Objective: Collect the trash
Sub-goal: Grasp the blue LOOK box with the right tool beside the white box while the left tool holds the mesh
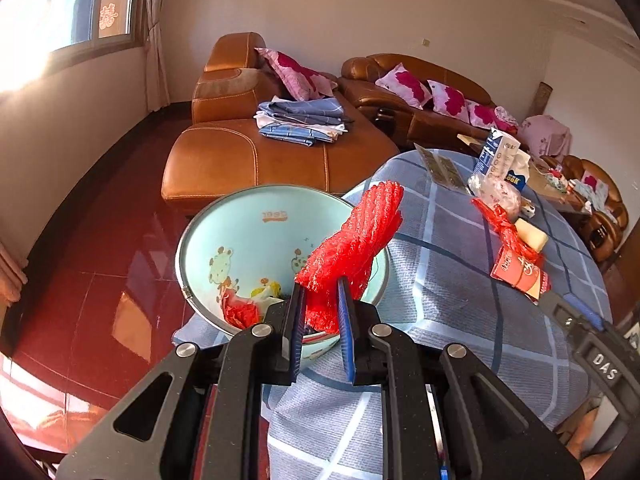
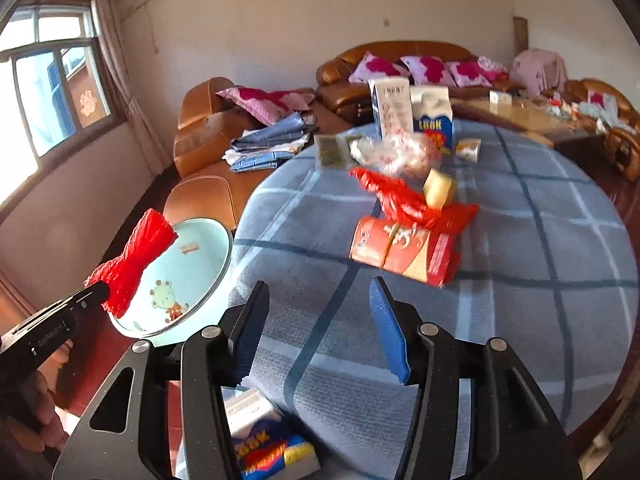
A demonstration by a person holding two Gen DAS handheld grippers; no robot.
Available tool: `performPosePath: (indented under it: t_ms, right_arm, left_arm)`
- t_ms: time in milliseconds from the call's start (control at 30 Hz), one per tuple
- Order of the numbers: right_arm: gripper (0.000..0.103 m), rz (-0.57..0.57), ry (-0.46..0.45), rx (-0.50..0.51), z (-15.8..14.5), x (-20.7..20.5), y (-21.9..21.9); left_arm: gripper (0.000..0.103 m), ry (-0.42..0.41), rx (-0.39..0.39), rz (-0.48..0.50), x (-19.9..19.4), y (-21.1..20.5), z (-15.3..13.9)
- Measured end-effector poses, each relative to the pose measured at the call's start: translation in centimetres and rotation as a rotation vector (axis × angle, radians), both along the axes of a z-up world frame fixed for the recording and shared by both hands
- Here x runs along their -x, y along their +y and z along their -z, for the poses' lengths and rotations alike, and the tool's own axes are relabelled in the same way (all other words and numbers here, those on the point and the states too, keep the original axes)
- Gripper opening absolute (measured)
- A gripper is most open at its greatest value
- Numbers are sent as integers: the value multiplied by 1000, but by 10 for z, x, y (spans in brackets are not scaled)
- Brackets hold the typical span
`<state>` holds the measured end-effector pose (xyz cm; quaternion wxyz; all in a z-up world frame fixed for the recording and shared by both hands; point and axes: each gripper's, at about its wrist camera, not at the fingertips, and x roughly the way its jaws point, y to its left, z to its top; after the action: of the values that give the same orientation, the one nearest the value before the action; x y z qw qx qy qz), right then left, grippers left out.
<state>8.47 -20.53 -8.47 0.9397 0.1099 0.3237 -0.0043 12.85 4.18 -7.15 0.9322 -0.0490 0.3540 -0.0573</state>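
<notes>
My left gripper (image 1: 320,285) is shut on a red foam net sleeve (image 1: 356,240), which sticks up over a pale blue cartoon-printed basin (image 1: 240,236) at the table's left edge. Red and yellow scraps lie in the basin's bottom. The right wrist view shows the same net (image 2: 136,252) above the basin (image 2: 200,264). My right gripper (image 2: 320,290) stands open over the blue plaid tablecloth (image 2: 520,240) with nothing between its fingers. Ahead of it lie a red packet (image 2: 404,248), a red plastic bag (image 2: 400,196) and a clear crumpled bag (image 2: 400,152). A colourful carton (image 2: 264,448) lies under its body.
Two milk cartons (image 2: 392,108) stand at the table's far side beside a small box (image 2: 468,148). A brown leather sofa (image 1: 240,152) with folded cloths and pink pillows is behind the table. A red tiled floor (image 1: 100,260) lies to the left.
</notes>
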Motion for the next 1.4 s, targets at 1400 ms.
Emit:
performPosePath:
  t_ms: [1400]
  right_arm:
    - [67,-340,278,-78,66,34,38]
  left_arm:
    - [15,83,-126,-137,49,72,21]
